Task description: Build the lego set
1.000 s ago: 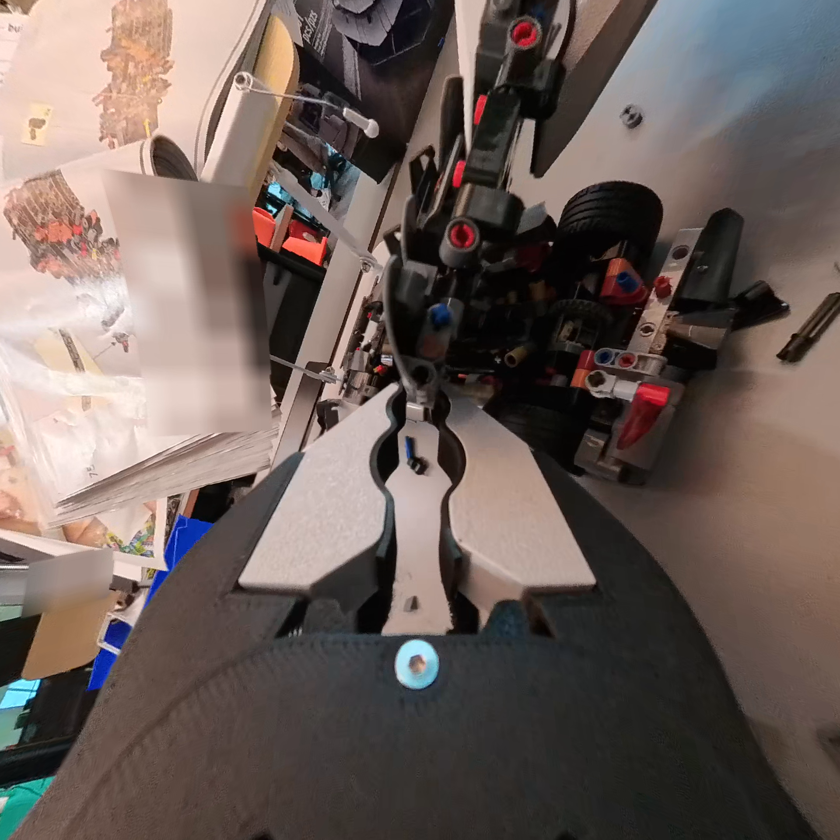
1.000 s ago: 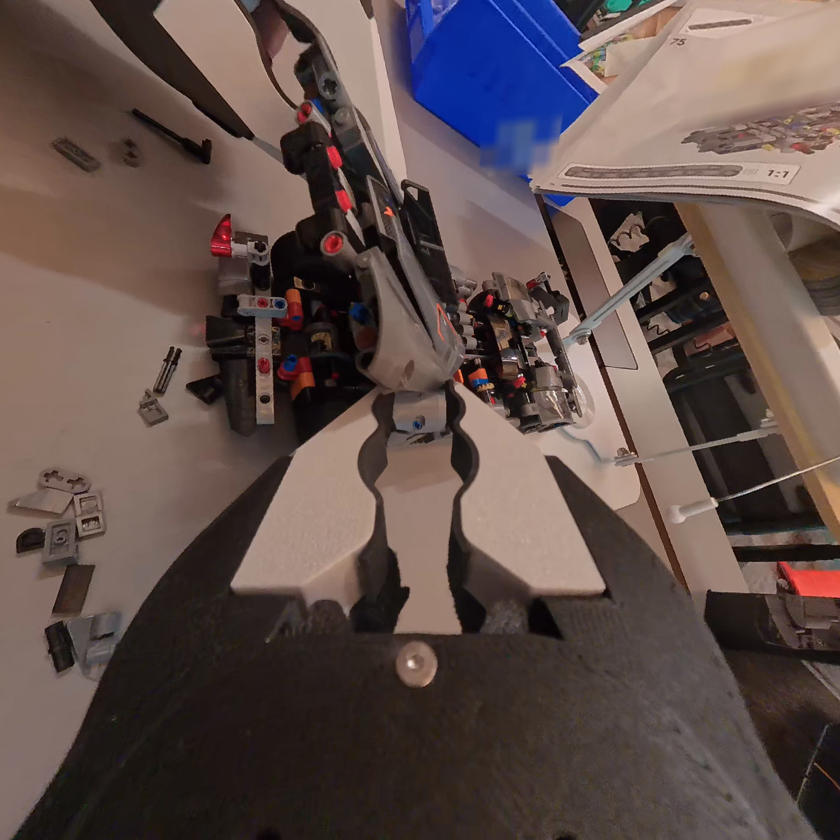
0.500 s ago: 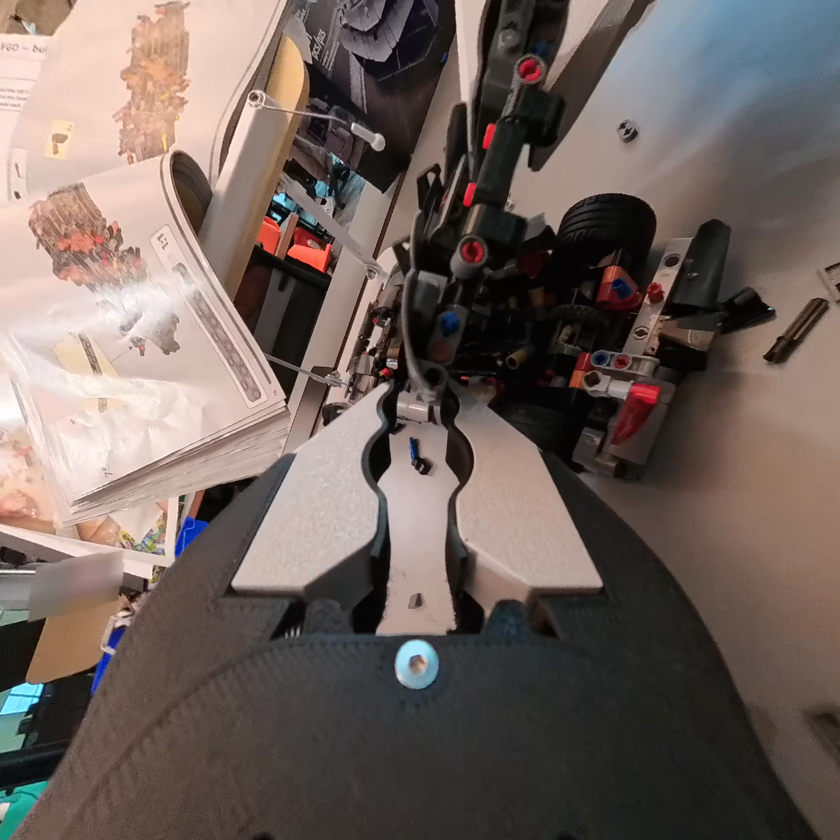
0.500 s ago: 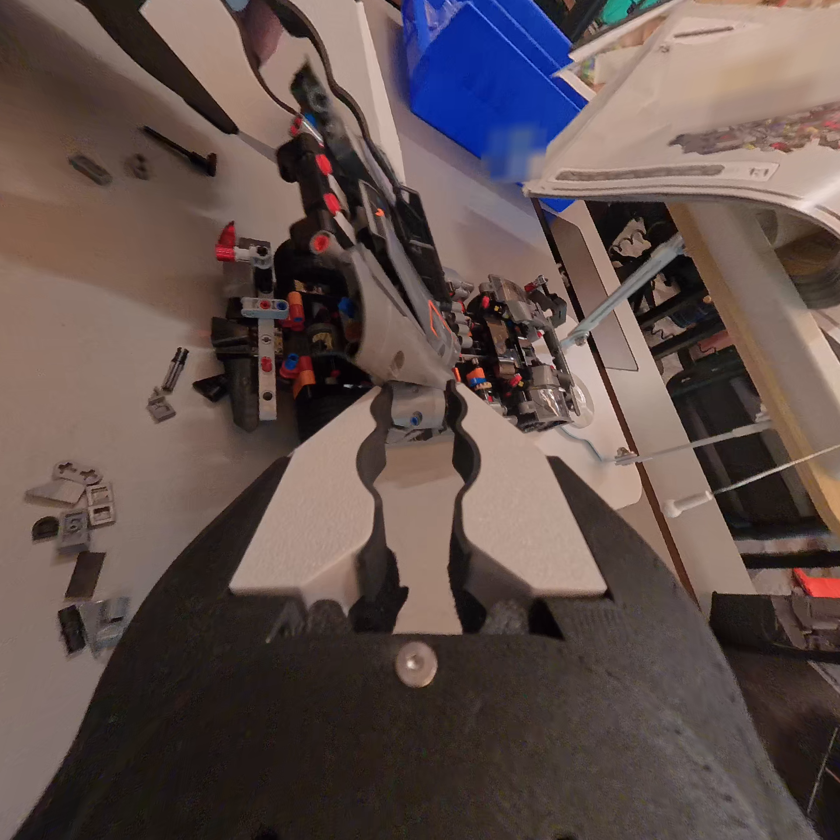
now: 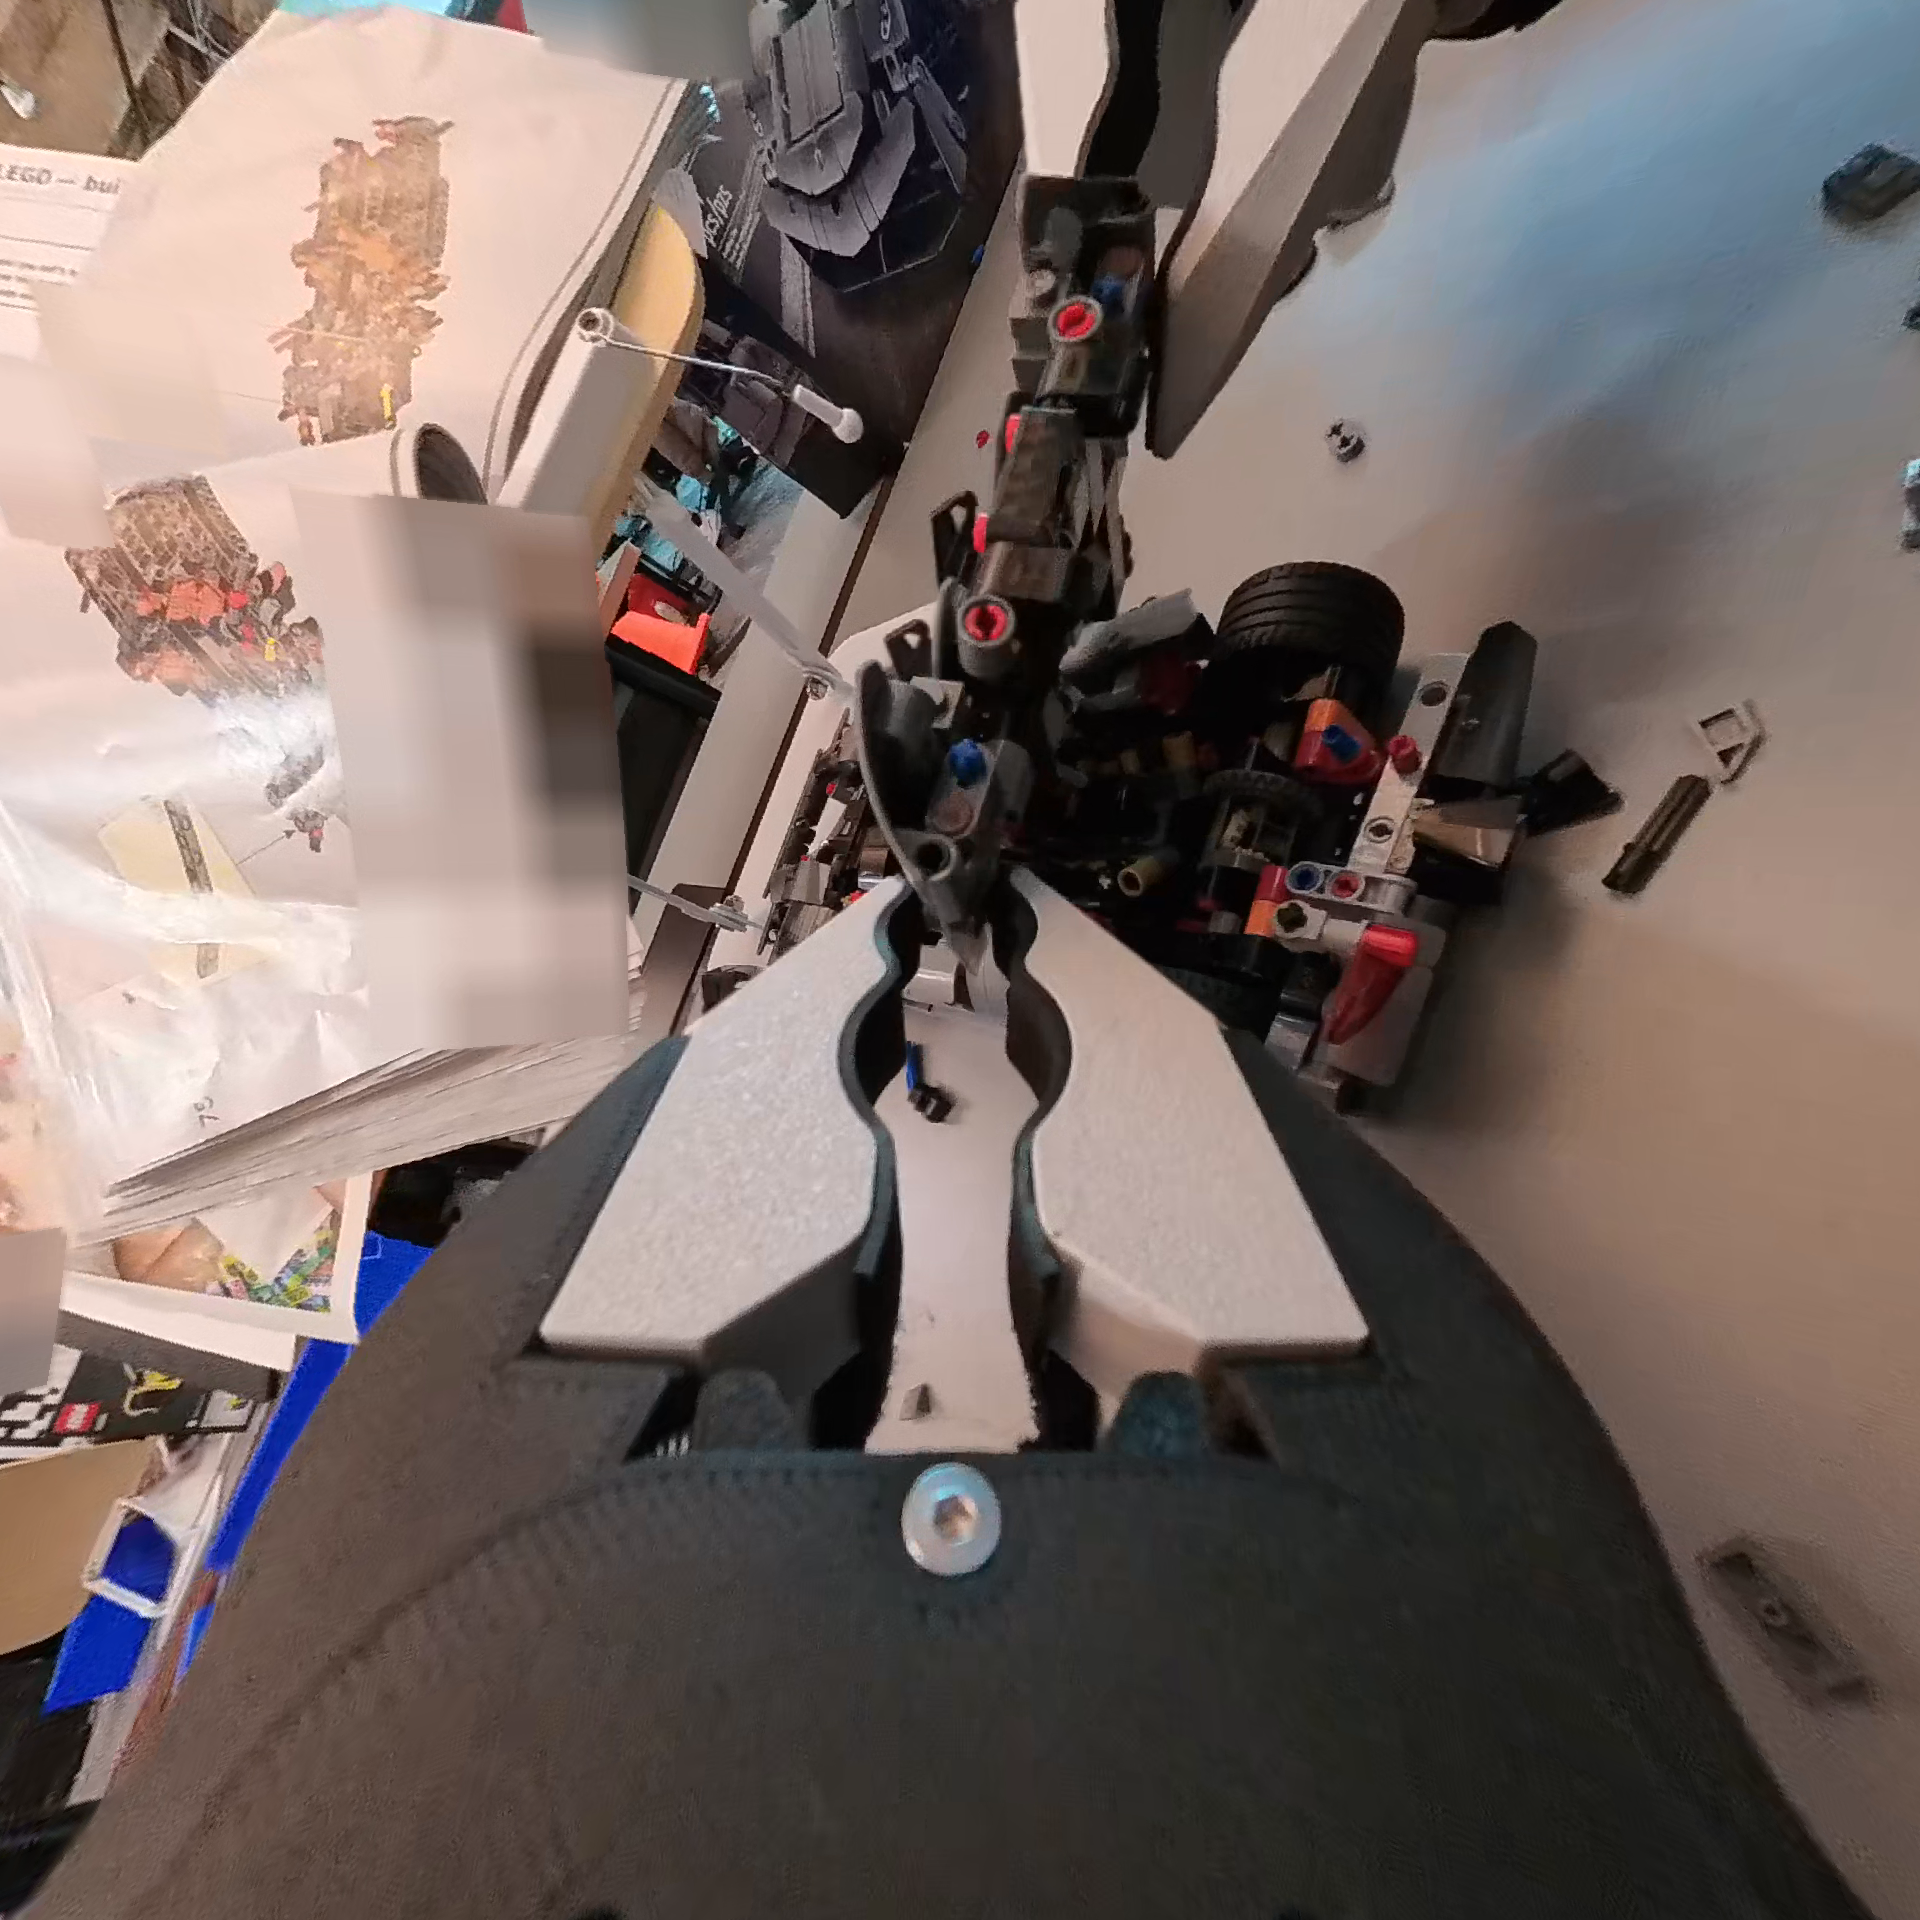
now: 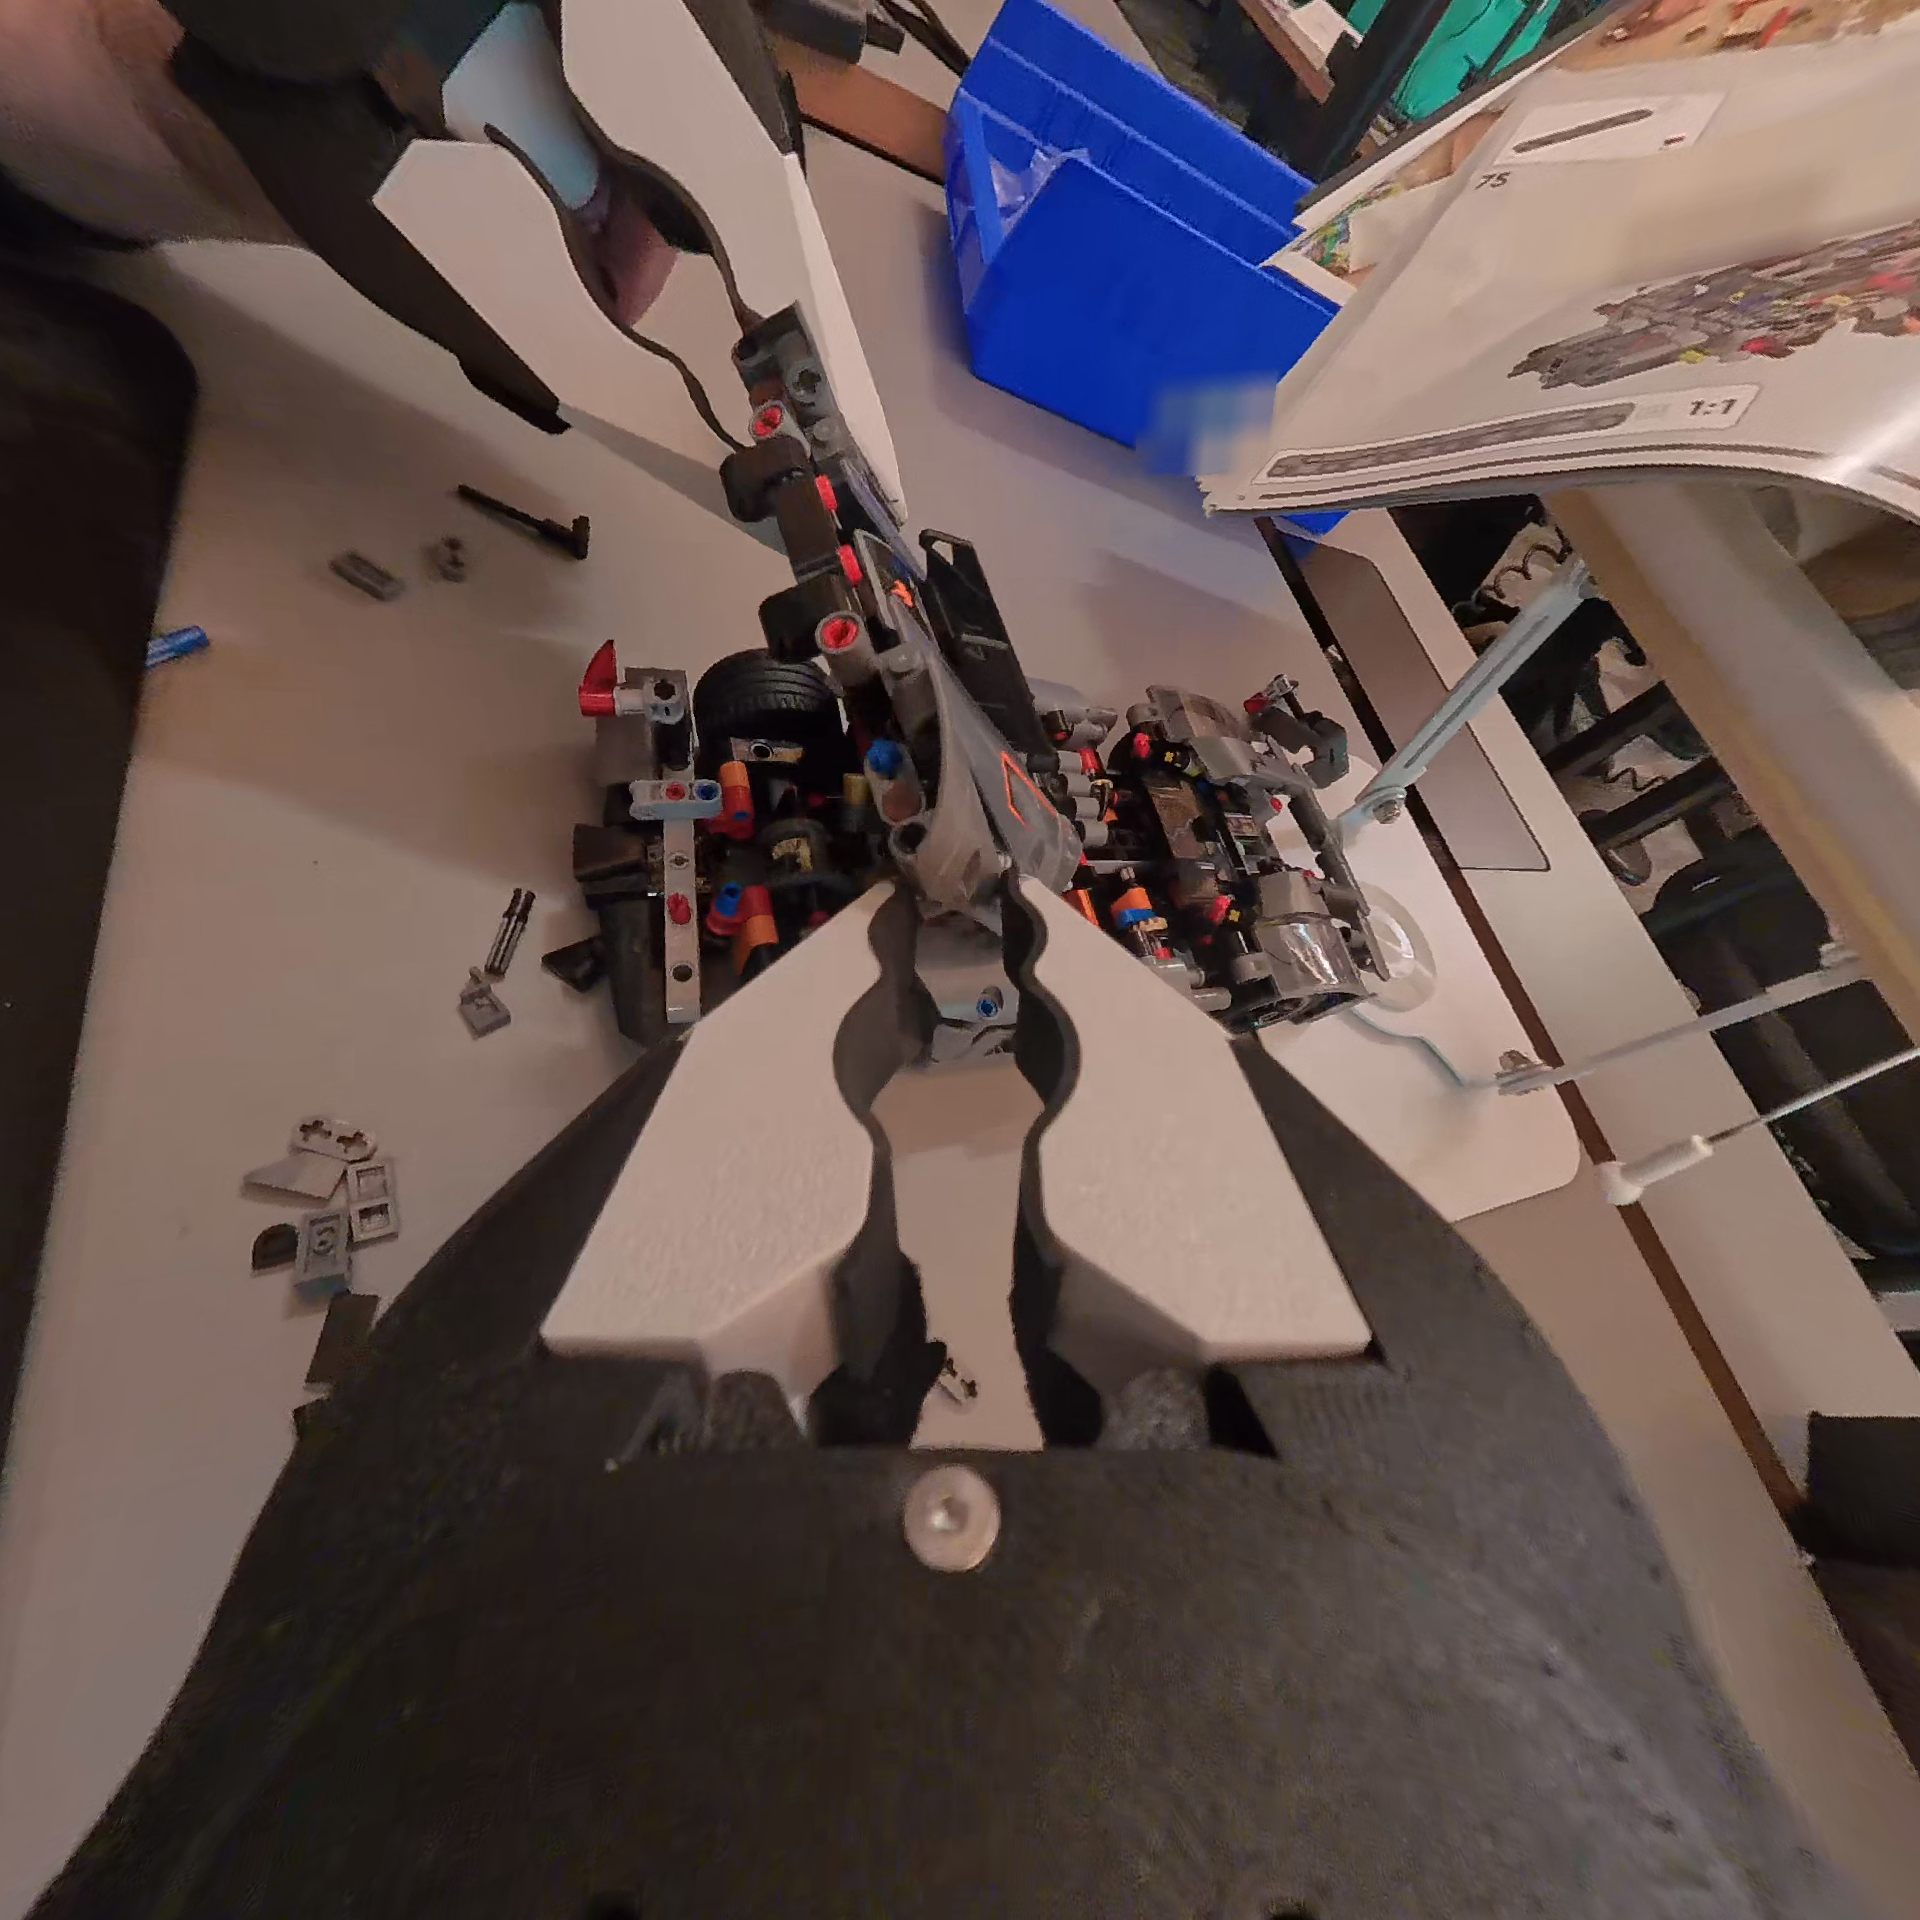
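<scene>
Grey and black plastic make up the long lego arm (image 6: pixel 914 727), which stretches between the two claws. The right claw (image 6: pixel 956 904) pinches its near grey end; the left claw (image 5: pixel 961 914) is nearly closed on its other end. Below it, on the pale smooth bench (image 6: pixel 312 831), sits the bumpy lego car (image 6: pixel 1039 831) with a ridged black tyre (image 5: pixel 1309 634). Small flat grey pieces (image 6: pixel 322 1195) lie nearby.

Blue storage bins (image 6: pixel 1122 281) at the edge of the white table (image 6: pixel 312 831), beside metal desk struts (image 6: pixel 1455 717)
</scene>
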Demonstrator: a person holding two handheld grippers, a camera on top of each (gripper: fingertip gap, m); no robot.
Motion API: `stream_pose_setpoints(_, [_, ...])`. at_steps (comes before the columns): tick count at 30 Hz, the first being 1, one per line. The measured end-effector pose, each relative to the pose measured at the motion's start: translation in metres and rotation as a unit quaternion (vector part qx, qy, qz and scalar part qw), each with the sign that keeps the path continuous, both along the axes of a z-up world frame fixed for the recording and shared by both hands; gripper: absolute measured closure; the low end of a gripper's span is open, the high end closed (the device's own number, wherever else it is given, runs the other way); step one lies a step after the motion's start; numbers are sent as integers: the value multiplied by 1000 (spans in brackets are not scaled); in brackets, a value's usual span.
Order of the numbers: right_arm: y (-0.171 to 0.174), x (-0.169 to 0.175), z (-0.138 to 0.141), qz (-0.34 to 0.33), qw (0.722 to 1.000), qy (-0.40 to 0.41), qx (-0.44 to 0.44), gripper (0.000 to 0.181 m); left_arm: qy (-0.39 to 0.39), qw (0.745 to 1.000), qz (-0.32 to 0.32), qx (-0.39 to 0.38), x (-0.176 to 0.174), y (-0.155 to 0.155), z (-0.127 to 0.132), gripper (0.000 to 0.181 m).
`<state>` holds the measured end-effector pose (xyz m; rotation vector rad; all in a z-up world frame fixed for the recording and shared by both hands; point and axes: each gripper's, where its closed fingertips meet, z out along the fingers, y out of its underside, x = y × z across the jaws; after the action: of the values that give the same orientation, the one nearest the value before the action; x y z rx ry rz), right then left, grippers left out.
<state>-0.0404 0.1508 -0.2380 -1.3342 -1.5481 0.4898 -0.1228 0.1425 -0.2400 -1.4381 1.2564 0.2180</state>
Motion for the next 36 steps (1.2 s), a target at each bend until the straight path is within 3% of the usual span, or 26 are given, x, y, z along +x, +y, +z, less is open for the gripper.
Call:
stream_pose_setpoints(19, [12,0,13,-36,998,39,-14,170,-101,994,21,-39,2,10,15,171])
stream_pose_setpoints(36, [7,2,-6,-12,1000,-13,-3,157,-63,996,-1,-59,0,8,-5,164])
